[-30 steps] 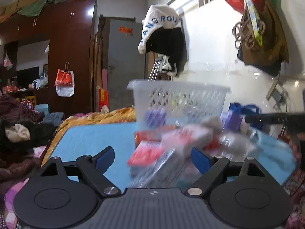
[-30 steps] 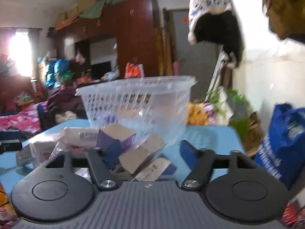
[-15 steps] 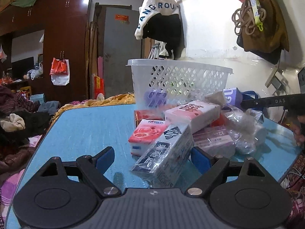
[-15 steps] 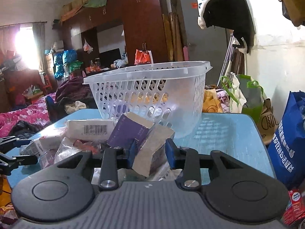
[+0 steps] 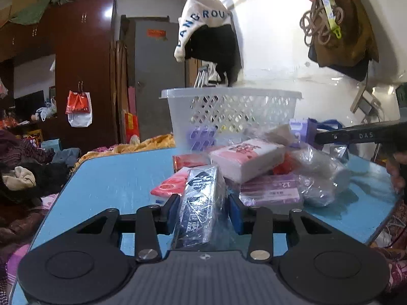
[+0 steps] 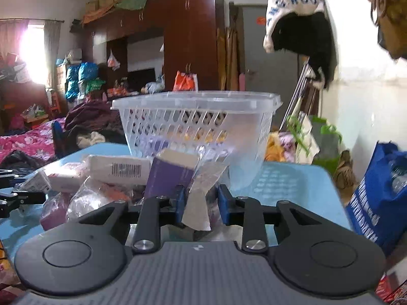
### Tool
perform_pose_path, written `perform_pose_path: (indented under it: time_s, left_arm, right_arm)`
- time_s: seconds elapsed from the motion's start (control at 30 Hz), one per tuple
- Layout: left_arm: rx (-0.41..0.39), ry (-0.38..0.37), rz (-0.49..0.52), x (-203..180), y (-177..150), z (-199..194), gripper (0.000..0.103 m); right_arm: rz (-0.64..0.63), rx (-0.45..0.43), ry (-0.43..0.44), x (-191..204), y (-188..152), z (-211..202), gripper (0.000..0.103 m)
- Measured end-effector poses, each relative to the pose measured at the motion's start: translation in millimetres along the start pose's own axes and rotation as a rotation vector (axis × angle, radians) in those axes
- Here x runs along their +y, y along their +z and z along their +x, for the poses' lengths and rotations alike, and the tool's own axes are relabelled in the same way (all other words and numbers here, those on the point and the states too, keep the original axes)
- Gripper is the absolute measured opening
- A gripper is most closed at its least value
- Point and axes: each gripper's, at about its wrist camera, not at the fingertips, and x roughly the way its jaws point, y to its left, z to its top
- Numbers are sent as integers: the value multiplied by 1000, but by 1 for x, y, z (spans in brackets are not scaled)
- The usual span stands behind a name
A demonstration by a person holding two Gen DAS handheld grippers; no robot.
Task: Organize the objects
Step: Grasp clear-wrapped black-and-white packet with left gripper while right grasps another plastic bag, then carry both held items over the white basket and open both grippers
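A pile of small packs lies on the blue table (image 5: 114,178) in front of a white mesh basket (image 5: 231,111). My left gripper (image 5: 203,209) is shut on a dark foil-wrapped pack (image 5: 201,208) at the pile's near edge. Behind it lie a pink-and-white tissue pack (image 5: 249,161) and red packs (image 5: 170,184). In the right wrist view my right gripper (image 6: 201,203) is shut on a grey-white packet (image 6: 201,198), next to a purple box (image 6: 170,175), in front of the basket (image 6: 195,127).
Clear plastic bags (image 5: 318,175) lie at the pile's right. The right gripper's arm (image 5: 356,134) reaches in from the right. A blue shopping bag (image 6: 379,193) stands beside the table. Clothes and bedding (image 5: 25,178) lie left of the table. A wall is close behind the basket.
Both grippers have closed: the left one on the dark foil-wrapped pack, the right one on the grey-white packet. The right gripper has risen a little with its packet.
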Motion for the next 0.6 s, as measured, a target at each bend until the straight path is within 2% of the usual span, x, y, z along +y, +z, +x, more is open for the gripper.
perform_pose_path:
  time_s: [0.33,0.6]
  left_arm:
    - [-52,3,-11,2,4,-9,45]
    - [-95,5,-30,3,9,-16,45]
  right_arm:
    - [-2,-133,-63,4,-1,-14,28]
    - [-21,-201,-114,9,-2,-19,28]
